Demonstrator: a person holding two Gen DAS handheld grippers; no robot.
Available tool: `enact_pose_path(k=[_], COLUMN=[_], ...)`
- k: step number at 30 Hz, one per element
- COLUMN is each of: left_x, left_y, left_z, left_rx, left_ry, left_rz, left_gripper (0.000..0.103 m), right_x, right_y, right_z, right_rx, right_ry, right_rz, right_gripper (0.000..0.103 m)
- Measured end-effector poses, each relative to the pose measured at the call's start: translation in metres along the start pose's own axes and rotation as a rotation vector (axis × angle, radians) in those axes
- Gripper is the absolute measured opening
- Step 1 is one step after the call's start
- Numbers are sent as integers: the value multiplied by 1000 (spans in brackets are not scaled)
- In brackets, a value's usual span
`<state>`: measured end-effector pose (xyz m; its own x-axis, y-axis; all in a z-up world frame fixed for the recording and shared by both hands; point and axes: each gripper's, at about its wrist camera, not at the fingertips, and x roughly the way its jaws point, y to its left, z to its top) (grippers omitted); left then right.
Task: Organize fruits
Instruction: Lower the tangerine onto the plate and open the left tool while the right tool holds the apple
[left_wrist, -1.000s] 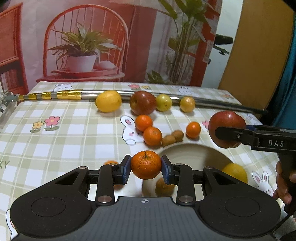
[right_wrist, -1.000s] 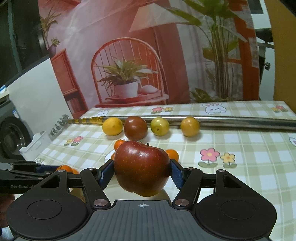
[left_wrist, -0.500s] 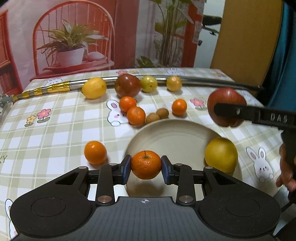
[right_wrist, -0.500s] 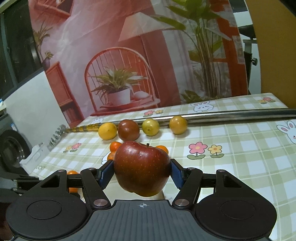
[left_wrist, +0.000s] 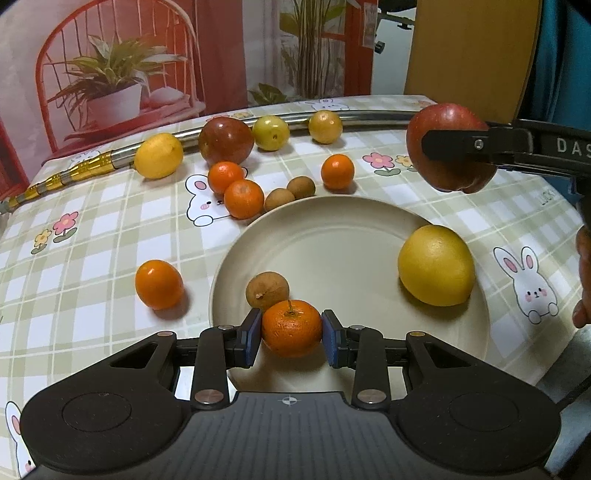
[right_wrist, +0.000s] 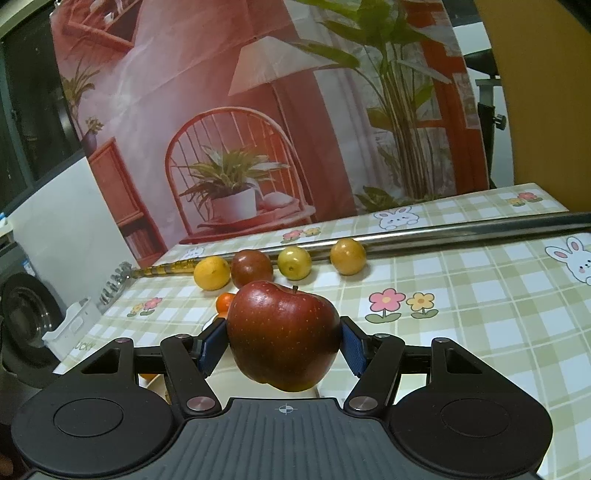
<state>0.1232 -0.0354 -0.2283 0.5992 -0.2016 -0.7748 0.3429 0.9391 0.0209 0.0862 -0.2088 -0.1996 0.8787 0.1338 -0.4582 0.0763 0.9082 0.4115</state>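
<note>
Gripper finger marking: on the right gripper (left_wrist: 452, 160), seen from your left wrist view, you can read white capitals "DAS" on the black finger (left_wrist: 517, 146); the frame edge cuts off anything after them.

Tablecloth print, right edge: on the checked tablecloth (left_wrist: 110, 236) you can read "LUCKY" in pale letters, rotated, near the right side at (left_wrist: 546, 196).

Tablecloth print, right wrist view: you can partly read "ucky" on the tablecloth's left edge (right_wrist: 85, 346); the first letter is unclear.

Other markings: you will find no further legible text, numbers or brand signs on the fruit, plate or backdrop.
</note>
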Motion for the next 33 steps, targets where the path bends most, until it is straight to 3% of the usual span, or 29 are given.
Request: enact_pose_path(k=[9,26,33], left_x=[11,12,2], left_y=[5,8,11], left_z=[4,-3,-7], left_rx=[8,-58,-102], left_ry=[2,-85,-130], left_rz=[32,43,37], left_gripper=[36,37,48], right_x=[3,5,9], right_y=[0,3,9], right_z=[0,-4,-4], right_rx=[2,-17,-32], right_ry=[9,33,52], right_rz=[-8,-24,-25], right_gripper=[60,60,60])
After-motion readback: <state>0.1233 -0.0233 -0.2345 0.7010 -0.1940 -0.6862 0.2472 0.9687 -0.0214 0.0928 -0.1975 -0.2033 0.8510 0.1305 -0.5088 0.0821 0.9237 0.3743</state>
